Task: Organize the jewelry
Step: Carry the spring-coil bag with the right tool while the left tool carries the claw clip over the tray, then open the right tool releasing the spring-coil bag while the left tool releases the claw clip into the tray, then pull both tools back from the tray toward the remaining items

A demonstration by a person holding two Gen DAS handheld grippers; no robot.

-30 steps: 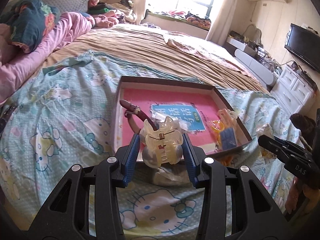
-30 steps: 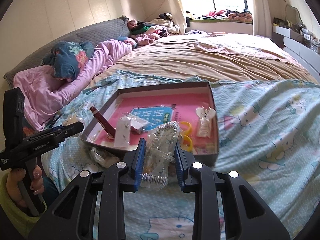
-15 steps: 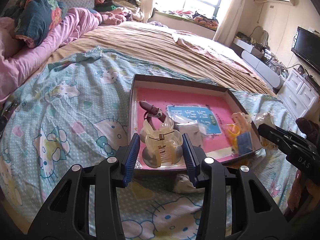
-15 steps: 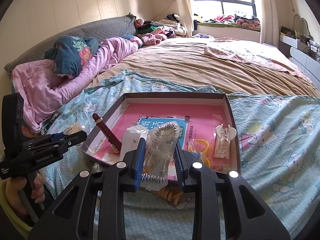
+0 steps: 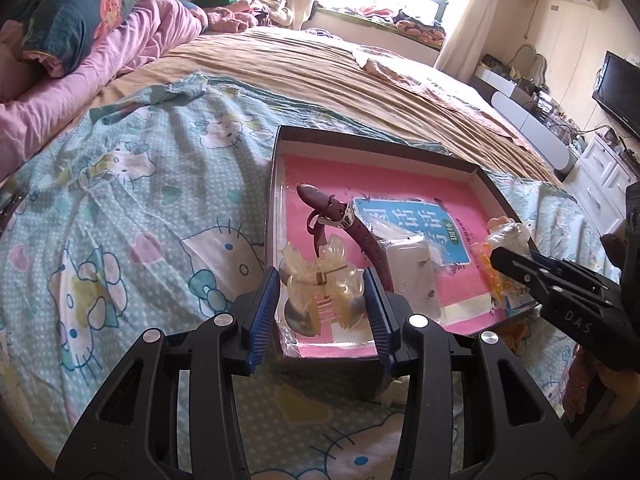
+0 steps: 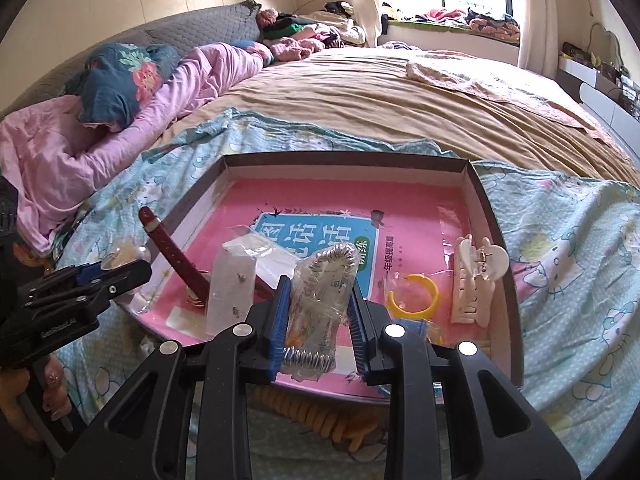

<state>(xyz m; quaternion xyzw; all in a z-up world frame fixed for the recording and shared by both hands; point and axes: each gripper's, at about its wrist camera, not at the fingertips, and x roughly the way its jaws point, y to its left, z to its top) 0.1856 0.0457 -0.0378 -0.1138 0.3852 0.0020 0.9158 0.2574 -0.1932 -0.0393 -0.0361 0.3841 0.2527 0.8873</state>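
While both loads hover over the tray's near edge, bedspread lies open leftward.

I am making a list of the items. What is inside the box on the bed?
Inside the box: a red watch strap, a white hair claw, a yellow ring, small clear bags. The right tool hides part of the floor.
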